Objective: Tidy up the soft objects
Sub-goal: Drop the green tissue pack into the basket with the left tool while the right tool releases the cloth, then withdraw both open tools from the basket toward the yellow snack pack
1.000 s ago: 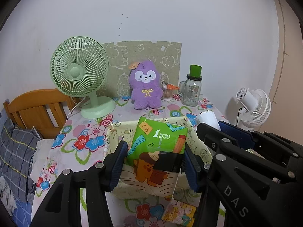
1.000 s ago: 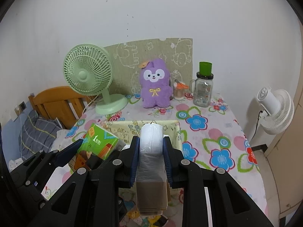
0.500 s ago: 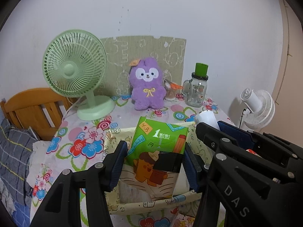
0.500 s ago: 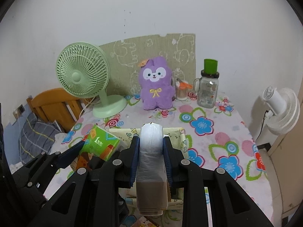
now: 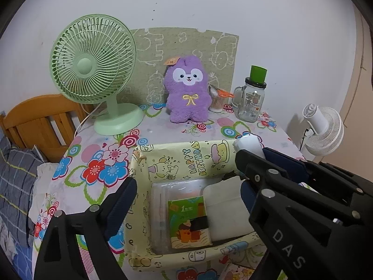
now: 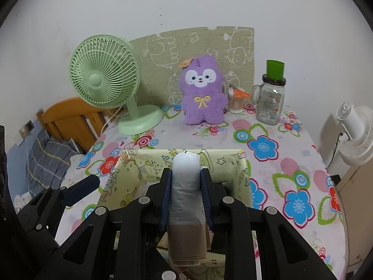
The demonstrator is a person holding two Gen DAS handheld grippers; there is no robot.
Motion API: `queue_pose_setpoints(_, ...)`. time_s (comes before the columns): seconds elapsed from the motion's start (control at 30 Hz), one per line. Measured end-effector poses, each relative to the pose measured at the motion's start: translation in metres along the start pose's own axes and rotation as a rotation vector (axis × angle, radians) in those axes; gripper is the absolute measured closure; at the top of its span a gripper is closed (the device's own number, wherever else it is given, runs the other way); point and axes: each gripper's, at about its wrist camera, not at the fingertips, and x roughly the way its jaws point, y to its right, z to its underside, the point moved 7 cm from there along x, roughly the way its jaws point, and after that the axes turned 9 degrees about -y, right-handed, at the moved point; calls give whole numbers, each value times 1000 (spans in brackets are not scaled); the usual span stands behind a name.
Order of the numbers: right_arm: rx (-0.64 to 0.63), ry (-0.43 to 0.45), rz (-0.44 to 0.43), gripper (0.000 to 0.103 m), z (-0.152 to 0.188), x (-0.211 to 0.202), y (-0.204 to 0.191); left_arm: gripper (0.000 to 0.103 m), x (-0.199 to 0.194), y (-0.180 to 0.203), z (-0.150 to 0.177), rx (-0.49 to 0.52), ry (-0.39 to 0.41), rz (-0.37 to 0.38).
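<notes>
Two packs lying in yellow cartoon-print box (image 5: 186,161): green tissue pack (image 5: 187,224), white pack (image 5: 225,210) | left gripper (image 5: 186,207) gaping wide, empty | right gripper (image 6: 185,198) clamping white plastic-bag roll (image 6: 185,186)

Lighting: even, soft indoor light, faint shadows. Focus: sharp throughout. Distortion: strong fisheye bending, black vignette at frame corners.
</notes>
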Motion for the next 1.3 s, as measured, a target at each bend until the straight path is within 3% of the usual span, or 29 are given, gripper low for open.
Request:
queue_pose_setpoints(0.17,-19,-17,-22,72,1,10,-8,10,5,-8,3,-14,-11,-17)
queue_pose_setpoints(0.23,-13,-23,-20,58,1,13,-9,10,7,-12,5,-25,-15,-15)
queue_pose_setpoints(0.3,0,-16,-20,35,3,13,-9,10,7,-13,6,-26,-16,-13)
queue_pose_setpoints(0.4,-1,3,-7,26,5,10,-10,9,6,-14,8,-22,-14,-7)
queue_pose_setpoints(0.6,-4,-3,3,19,9,5,-11,9,-1,-13,12,-19,-8,-2)
queue_pose_setpoints(1.3,-10,70,45,18,29,-58,-11,7,-55,4,27,4,54,-15)
